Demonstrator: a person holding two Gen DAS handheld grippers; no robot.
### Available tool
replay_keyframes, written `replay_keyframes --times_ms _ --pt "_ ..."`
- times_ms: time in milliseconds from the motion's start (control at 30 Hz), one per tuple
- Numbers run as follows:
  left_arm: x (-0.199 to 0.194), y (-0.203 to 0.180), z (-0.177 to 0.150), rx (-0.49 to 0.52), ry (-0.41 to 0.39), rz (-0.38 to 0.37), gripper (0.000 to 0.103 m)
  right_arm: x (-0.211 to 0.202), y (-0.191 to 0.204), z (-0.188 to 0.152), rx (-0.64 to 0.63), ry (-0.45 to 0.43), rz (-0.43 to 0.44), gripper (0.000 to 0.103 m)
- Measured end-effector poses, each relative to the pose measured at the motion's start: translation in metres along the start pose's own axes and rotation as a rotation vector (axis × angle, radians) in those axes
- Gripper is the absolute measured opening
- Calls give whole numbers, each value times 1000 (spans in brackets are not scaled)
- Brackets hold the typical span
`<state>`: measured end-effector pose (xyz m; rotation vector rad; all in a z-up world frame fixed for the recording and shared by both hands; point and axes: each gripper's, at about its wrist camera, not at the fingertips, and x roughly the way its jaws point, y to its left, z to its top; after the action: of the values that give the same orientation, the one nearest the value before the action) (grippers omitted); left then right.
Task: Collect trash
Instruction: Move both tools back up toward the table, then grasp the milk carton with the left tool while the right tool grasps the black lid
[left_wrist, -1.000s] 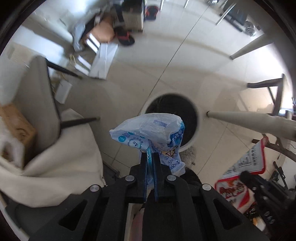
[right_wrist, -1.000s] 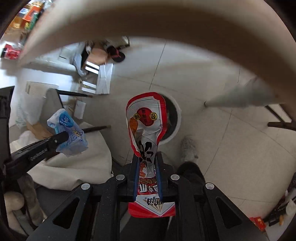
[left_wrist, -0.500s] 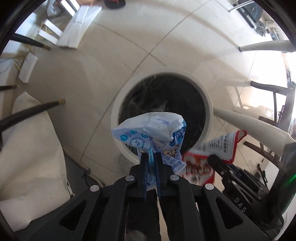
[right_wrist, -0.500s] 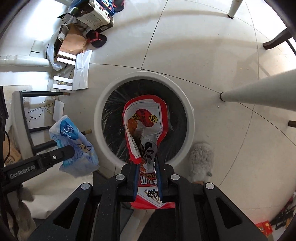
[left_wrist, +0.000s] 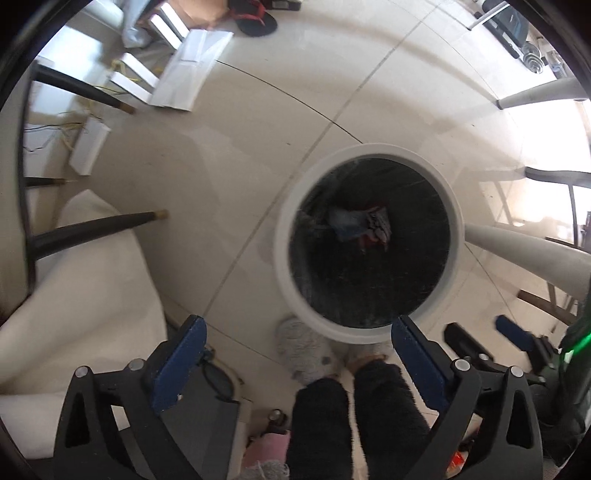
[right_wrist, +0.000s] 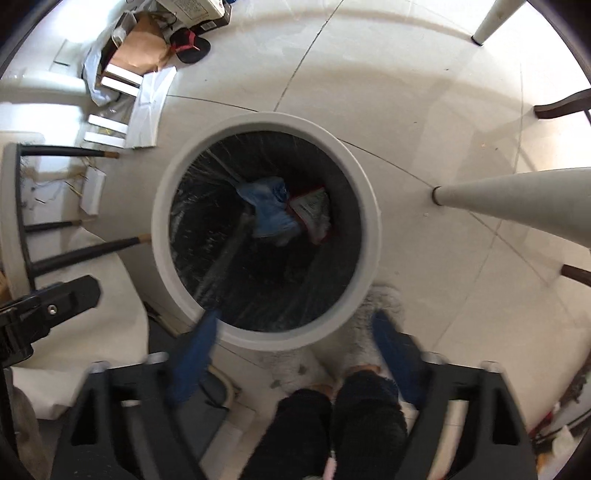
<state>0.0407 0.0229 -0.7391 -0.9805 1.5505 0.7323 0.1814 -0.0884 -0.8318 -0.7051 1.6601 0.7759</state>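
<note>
A round white trash bin (left_wrist: 284, 229) with a black liner stands on the tiled floor; it also shows in the right wrist view (right_wrist: 369, 206). Inside lie the blue and white wrapper (left_wrist: 345, 223) (right_wrist: 269, 210) and the red snack bag (left_wrist: 376, 229) (right_wrist: 314, 214). My left gripper (left_wrist: 295, 347) is open and empty above the bin's near rim. My right gripper (right_wrist: 295, 343) is open and empty over the bin, its fingers blurred. The right gripper also shows at the lower right of the left wrist view (left_wrist: 484, 339).
White table legs (left_wrist: 524, 251) (right_wrist: 517, 203) cross on the right. Dark chair legs (left_wrist: 92, 229) and a white cloth (left_wrist: 74, 295) are on the left. Boxes, papers and a slipper (right_wrist: 188, 44) lie at the far side. The person's legs and fluffy slippers (left_wrist: 306, 347) stand by the bin.
Both grippers have opened. The blue wrapper and the red snack bag have dropped into the bin. Both views have moved closer over the bin.
</note>
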Motion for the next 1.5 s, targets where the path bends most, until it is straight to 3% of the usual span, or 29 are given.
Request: replay_keyframes --times_ms 200,467,933,1167,1300,1500 --pt "-43 8 -29 1 -74 77 103 -34 6 -14 -24 -44 -72 103" --pt "-114 13 -59 -3 -111 109 103 -109 11 -42 -35 -75 -75 103" --pt "-268 -5 -144 42 -186 86 103 -311 24 -114 -80 -168 -40 103" --pt "-339 -17 -161 32 -266 78 103 -416 24 -142 -51 -235 48 103" --pt "-371 -36 -150 42 -330 120 103 -474 8 -131 6 -317 84 103" --pt "-405 -70 -109 34 -411 156 103 -529 -54 -56 135 -398 30 103"
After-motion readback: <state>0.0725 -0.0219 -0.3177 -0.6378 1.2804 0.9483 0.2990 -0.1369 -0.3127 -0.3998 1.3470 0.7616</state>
